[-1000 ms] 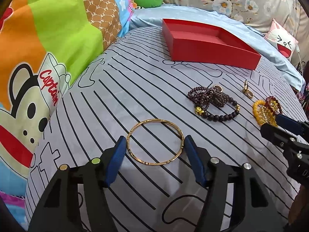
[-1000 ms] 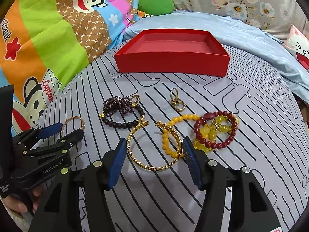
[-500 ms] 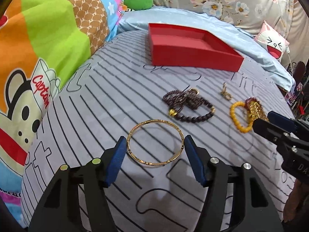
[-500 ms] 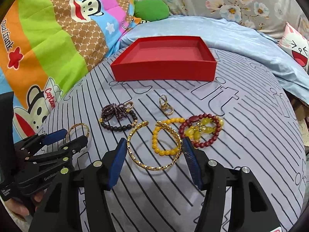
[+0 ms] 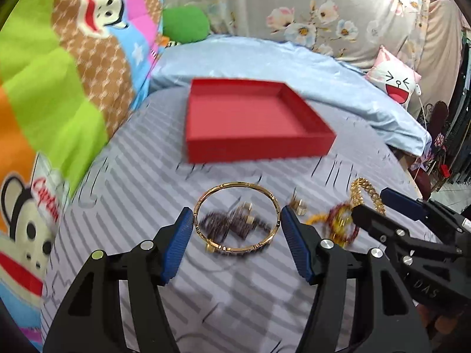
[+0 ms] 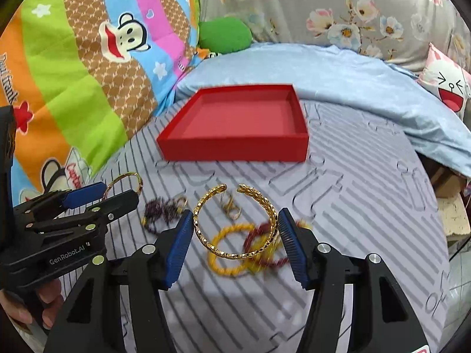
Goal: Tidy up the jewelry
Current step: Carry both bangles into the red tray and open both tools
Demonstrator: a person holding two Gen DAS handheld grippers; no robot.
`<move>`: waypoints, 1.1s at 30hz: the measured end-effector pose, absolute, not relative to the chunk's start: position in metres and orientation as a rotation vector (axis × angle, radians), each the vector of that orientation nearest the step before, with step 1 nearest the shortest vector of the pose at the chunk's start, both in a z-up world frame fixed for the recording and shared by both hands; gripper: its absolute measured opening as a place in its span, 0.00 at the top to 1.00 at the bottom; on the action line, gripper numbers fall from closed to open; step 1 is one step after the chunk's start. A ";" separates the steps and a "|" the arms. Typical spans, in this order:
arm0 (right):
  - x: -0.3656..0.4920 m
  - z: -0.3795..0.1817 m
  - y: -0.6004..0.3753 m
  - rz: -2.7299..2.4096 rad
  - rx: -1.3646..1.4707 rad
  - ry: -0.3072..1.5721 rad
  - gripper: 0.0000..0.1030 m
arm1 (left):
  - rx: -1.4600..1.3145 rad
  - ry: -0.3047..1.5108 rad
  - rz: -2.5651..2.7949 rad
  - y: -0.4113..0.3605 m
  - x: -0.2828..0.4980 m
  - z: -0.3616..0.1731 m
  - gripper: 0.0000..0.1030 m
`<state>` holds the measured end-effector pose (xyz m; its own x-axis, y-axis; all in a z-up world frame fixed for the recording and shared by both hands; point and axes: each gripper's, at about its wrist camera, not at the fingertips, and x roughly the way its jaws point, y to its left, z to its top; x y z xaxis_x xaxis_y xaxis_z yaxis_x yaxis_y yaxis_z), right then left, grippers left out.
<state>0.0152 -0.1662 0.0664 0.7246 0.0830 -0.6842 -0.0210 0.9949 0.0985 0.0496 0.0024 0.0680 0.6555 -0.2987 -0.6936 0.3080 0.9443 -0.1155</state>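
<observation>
My left gripper (image 5: pixel 238 229) is shut on a thin gold bangle (image 5: pixel 275 206) and holds it above the bed. My right gripper (image 6: pixel 235 232) is shut on an open gold cuff bracelet (image 6: pixel 206 241), also lifted. An empty red tray (image 5: pixel 256 150) sits ahead on the striped sheet, also in the right wrist view (image 6: pixel 235 147). Below lie a dark bead bracelet (image 6: pixel 159 209), gold rings (image 6: pixel 231 206), a yellow bead bracelet (image 6: pixel 220 261) and a red bead bracelet (image 6: pixel 259 235). The left gripper with its bangle shows at the left of the right wrist view (image 6: pixel 97 197).
A colourful monkey-print quilt (image 6: pixel 73 88) rises on the left. A light blue blanket (image 6: pixel 353 79) lies behind the tray, with a green cushion (image 6: pixel 225 35) and a cartoon-face pillow (image 6: pixel 447 88). The bed edge drops off on the right.
Both grippers have risen off the sheet with their bracelets and moved forward toward the red tray, which is now closer and larger. The loose jewelry now lies beneath the held pieces.
</observation>
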 end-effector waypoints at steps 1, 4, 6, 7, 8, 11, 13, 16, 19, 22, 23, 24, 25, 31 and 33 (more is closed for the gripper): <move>0.023 0.070 -0.171 0.058 0.087 0.751 0.45 | 0.013 0.775 -0.348 -0.002 0.055 0.072 0.43; 0.046 0.079 -0.183 0.056 0.089 0.737 0.45 | 0.011 0.748 -0.360 -0.013 0.079 0.084 0.43; 0.065 0.084 -0.192 0.055 0.098 0.732 0.45 | 0.022 0.728 -0.362 -0.022 0.099 0.091 0.43; 0.077 0.087 -0.196 0.050 0.097 0.730 0.45 | 0.030 0.720 -0.358 -0.026 0.106 0.093 0.43; 0.091 0.089 -0.201 0.048 0.095 0.729 0.45 | 0.036 0.712 -0.356 -0.030 0.115 0.095 0.43; 0.127 0.090 -0.210 0.047 0.099 0.738 0.45 | 0.042 0.696 -0.370 -0.043 0.150 0.102 0.43; 0.156 0.090 -0.215 0.050 0.107 0.749 0.45 | 0.042 0.699 -0.377 -0.051 0.175 0.103 0.43; 0.196 0.087 -0.217 0.044 0.095 0.767 0.44 | 0.046 0.713 -0.370 -0.060 0.212 0.100 0.43; 0.232 0.081 -0.220 0.040 0.086 0.791 0.44 | 0.044 0.734 -0.363 -0.064 0.248 0.093 0.43; 0.264 0.074 -0.222 0.047 0.090 0.820 0.44 | 0.037 0.764 -0.363 -0.066 0.280 0.084 0.43; 0.271 0.072 -0.222 0.048 0.089 0.827 0.44 | 0.041 0.773 -0.358 -0.067 0.289 0.080 0.43; 0.280 0.068 -0.221 0.047 0.083 0.835 0.44 | 0.046 0.781 -0.349 -0.068 0.297 0.077 0.43; 0.285 0.067 -0.221 0.046 0.077 0.839 0.44 | 0.051 0.786 -0.343 -0.069 0.302 0.073 0.43; 0.313 0.050 -0.221 0.039 0.056 0.887 0.44 | 0.073 0.833 -0.317 -0.071 0.332 0.053 0.43; 0.316 0.047 -0.220 0.037 0.049 0.894 0.44 | 0.074 0.842 -0.318 -0.070 0.337 0.049 0.43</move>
